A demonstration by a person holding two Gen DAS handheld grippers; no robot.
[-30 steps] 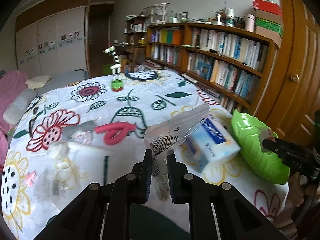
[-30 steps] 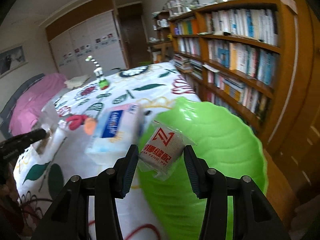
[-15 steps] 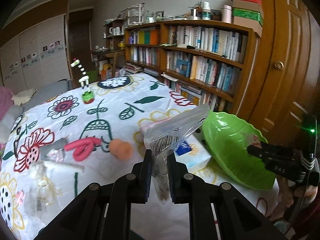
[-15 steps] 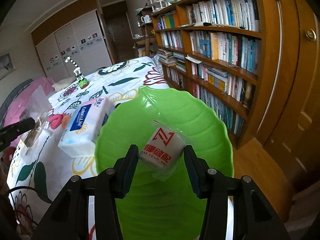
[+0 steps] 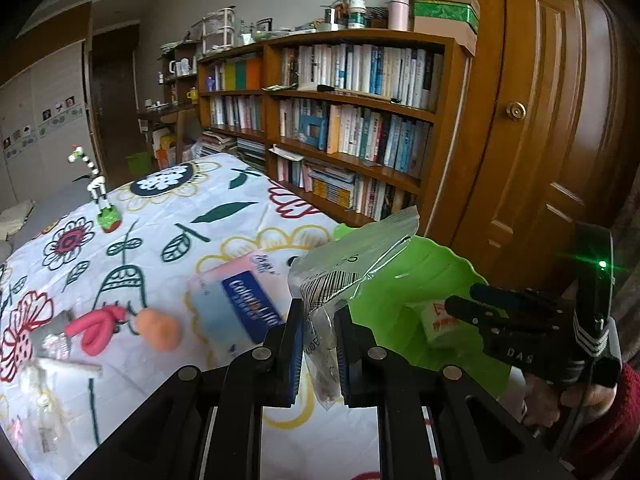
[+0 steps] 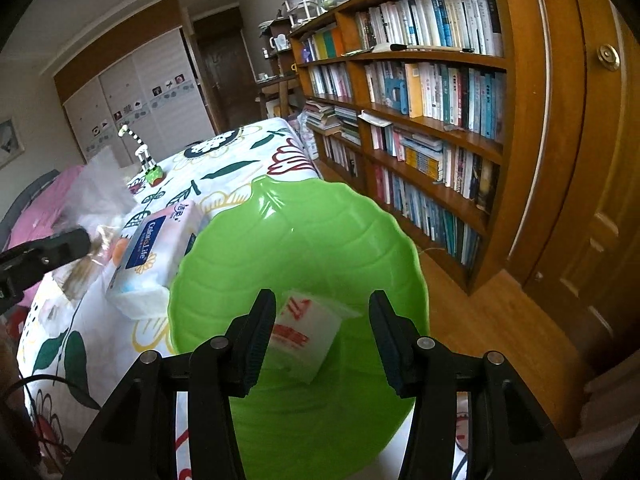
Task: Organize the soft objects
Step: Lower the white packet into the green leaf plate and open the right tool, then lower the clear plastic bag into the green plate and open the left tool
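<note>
My left gripper (image 5: 319,312) is shut on a clear plastic bag (image 5: 352,252) with a barcode, held upright just left of the green leaf-shaped bowl (image 5: 420,276). In the right wrist view that bag (image 6: 96,196) shows at the far left, blurred. My right gripper (image 6: 322,300) hangs over the bowl (image 6: 304,232), jaws apart. A white packet with red print (image 6: 304,332) lies tilted in the bowl between the fingers, with a gap to the right finger. The left wrist view shows the packet (image 5: 438,320) by the right gripper's tips (image 5: 460,304).
A blue-and-white tissue pack (image 5: 244,304) lies beside the bowl on the flowered cloth. Left of it are a pink and orange soft toy (image 5: 120,324) and clear bags (image 5: 48,376). A striped figurine (image 5: 105,216) stands further back. Bookshelves (image 6: 440,120) and a wooden door (image 5: 560,120) border the right.
The left gripper carried the bag rightward, close to the bowl. The right gripper moved over the bowl, and the white packet dropped from between its pads and now lies tilted inside.
</note>
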